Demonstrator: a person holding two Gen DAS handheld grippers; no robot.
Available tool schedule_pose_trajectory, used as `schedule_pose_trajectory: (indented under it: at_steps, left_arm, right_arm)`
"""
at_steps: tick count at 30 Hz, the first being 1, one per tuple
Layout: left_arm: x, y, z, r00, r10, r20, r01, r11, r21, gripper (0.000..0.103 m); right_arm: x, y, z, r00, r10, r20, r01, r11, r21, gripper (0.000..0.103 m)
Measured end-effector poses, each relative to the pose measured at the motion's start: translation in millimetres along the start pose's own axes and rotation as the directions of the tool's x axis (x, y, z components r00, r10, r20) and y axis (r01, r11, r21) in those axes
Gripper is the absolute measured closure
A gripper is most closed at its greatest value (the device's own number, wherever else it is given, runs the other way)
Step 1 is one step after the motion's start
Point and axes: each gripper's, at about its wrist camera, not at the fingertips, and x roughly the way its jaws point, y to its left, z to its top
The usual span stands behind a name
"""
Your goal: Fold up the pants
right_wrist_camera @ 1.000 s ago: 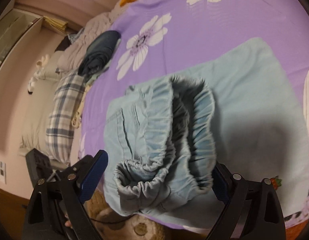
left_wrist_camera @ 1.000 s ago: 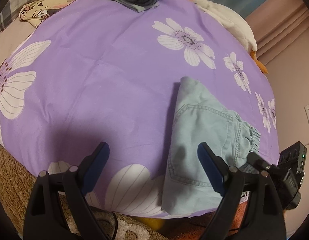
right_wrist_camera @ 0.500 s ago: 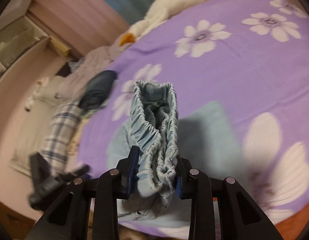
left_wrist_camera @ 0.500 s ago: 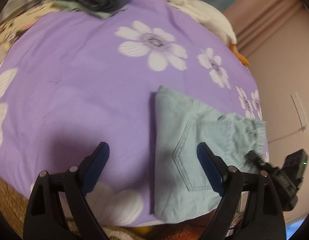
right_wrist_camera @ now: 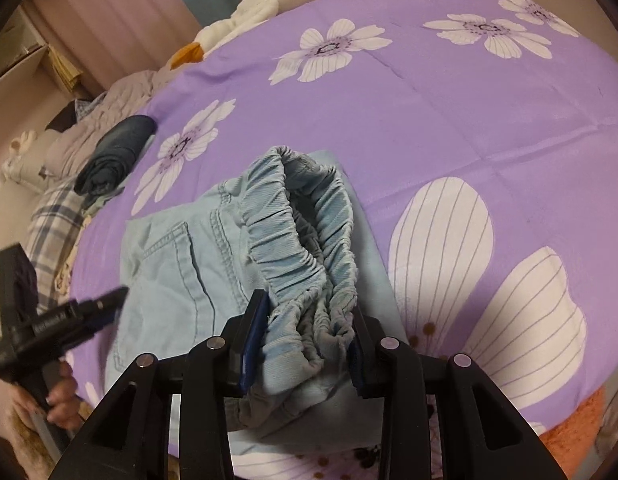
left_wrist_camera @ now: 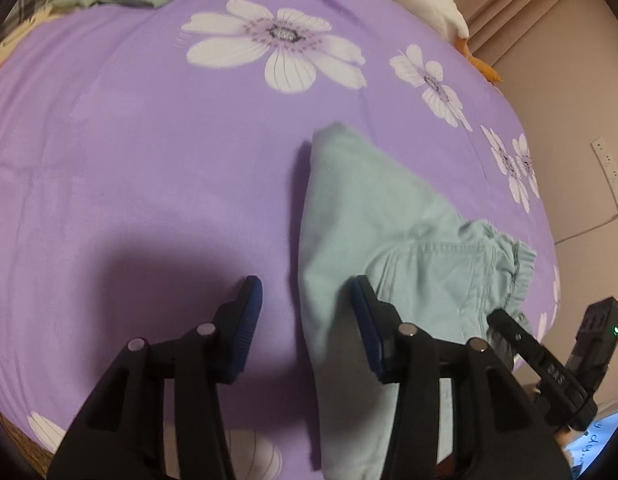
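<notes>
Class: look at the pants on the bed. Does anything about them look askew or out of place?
Yes. The pants lie flat except the elastic waistband, which stands bunched and lifted, pinched in the right claw. Their left edge sits between the left claw's closing pads.

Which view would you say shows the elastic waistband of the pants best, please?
The right wrist view: the waistband fills the centre, gathered and pinched in the right claw. The left wrist view shows only a ruffled bit of it at the far right, beside the right claw's tip.
</notes>
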Motion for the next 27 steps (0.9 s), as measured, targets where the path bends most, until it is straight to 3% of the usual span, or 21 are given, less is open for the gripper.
schedule_pose_trajectory:
  at_steps: [4, 13, 18, 22, 27]
  left_arm:
    - [-6, 1, -16, 1.000, -0.010, -0.009, 0.010, 1.000, 0.027, 0.054]
    - [-15, -7, -50, 0.998, 0.062, 0.012, -0.063, 0.995, 0.080, 0.053]
    - [-20, -4, -58, 0.999, 0.040, 0.001, -0.040, 0.996, 0.075, 0.053]
    - [-21, 0, -64, 1.000, 0.017, -0.015, -0.016, 0.998, 0.055, 0.053]
    - [-25, -3, -73, 0.999, 0.024, -0.024, -0.022, 0.998, 0.057, 0.053]
  right_arm:
    - [1, 1, -2, 1.000, -0.005, 0.009, 0.005, 1.000, -0.003, 0.068]
    - [-2, 2, -6, 1.000, -0.025, 0.016, 0.026, 0.999, -0.019, 0.066]
    - [-7, 7, -11, 0.997, -0.071, 0.011, 0.071, 0.996, -0.060, 0.061]
    - [-12, 11, -16, 0.993, -0.117, 0.019, 0.118, 0.989, -0.084, 0.050]
    - [-14, 8, -19, 0.993, -0.113, 0.017, 0.114, 0.990, -0.082, 0.050]
